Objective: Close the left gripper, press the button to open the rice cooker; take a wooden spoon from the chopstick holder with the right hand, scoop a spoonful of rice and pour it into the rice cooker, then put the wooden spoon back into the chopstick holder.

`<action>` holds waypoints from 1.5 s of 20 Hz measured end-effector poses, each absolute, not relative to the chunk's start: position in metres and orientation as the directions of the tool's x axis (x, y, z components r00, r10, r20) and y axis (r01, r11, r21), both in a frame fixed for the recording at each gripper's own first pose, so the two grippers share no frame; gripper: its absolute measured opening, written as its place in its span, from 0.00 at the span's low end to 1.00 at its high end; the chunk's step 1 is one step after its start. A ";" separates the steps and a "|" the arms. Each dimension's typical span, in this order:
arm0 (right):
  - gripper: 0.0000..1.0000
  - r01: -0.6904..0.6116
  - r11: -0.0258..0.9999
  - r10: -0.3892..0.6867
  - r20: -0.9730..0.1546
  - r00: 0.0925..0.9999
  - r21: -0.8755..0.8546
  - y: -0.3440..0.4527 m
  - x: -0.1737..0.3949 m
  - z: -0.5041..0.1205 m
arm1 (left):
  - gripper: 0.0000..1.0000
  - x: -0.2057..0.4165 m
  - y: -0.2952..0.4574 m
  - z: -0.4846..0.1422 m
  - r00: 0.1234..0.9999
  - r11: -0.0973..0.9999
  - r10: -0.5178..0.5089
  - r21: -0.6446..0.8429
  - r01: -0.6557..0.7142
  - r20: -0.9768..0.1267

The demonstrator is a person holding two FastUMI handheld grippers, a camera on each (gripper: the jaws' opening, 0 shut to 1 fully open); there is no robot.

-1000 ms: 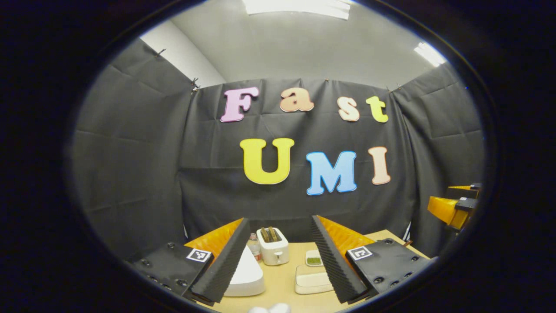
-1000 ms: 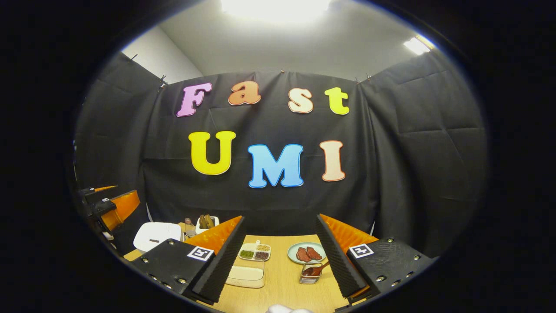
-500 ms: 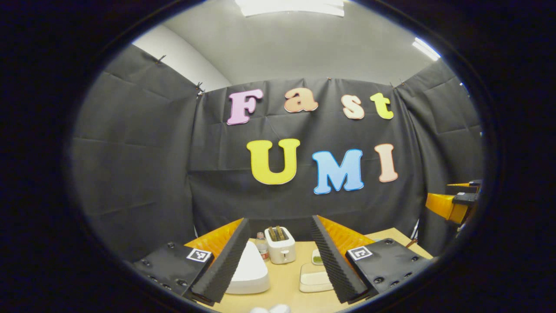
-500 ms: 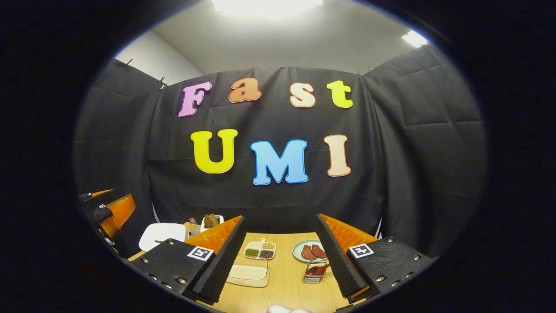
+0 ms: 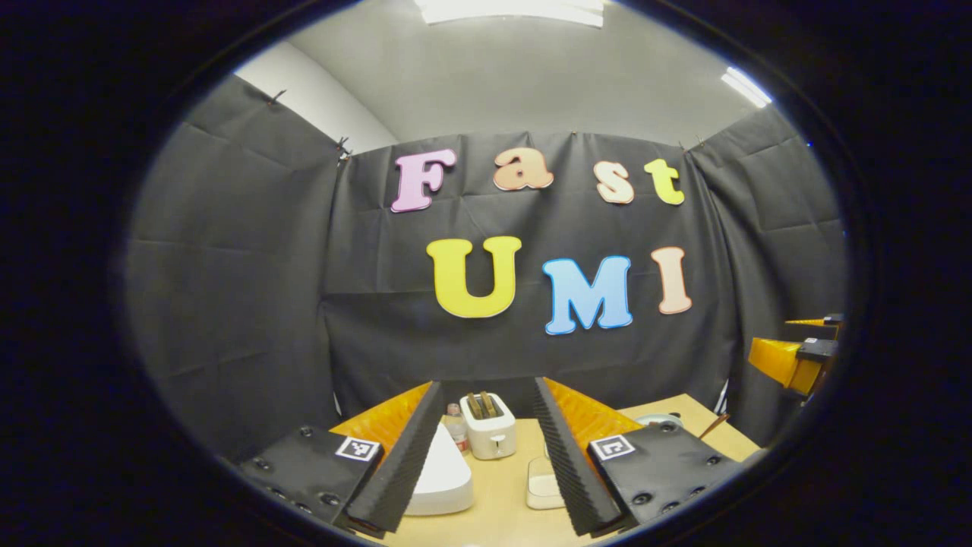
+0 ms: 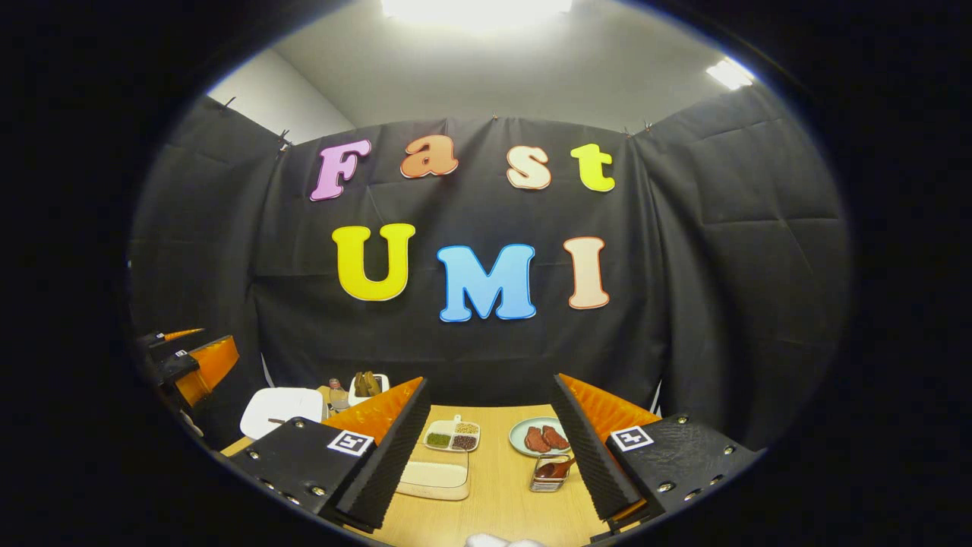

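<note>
Left gripper hung above the table with its jaws apart, holding nothing, so the closing step was not yet done. Rice cooker, lid down, sat at its seven o'clock. Right gripper was likewise spread and empty; wooden spoon rested in the chopstick holder at its five o'clock. By my judgement, everything remained.

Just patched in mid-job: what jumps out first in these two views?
In the left gripper view, the left tool hangs open above the wooden table, with the white rice cooker and a toaster ahead between its fingers. In the right gripper view, the open right tool frames a plate of meat, a divided dish and the wire chopstick holder.
</note>
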State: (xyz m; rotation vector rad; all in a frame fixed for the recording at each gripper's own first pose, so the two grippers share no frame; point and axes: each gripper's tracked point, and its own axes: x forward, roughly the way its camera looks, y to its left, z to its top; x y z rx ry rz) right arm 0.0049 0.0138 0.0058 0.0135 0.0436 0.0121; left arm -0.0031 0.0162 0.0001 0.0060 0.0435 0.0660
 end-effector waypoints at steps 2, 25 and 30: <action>0.98 -0.020 1.000 0.020 -0.067 0.998 0.008 0.017 0.005 0.000 | 0.53 -0.002 0.038 -0.010 0.988 0.991 0.133 -0.004 -0.133 -0.077; 0.98 -0.015 0.992 -0.015 -0.246 0.969 -0.122 0.064 0.043 -0.052 | 0.09 0.141 0.196 -0.289 0.747 0.917 0.314 -0.016 -0.398 -0.586; 0.98 -0.033 0.993 0.001 -0.273 0.962 -0.114 0.076 0.052 -0.060 | 0.09 0.137 0.193 -0.317 0.711 0.919 0.298 -0.011 -0.395 -0.636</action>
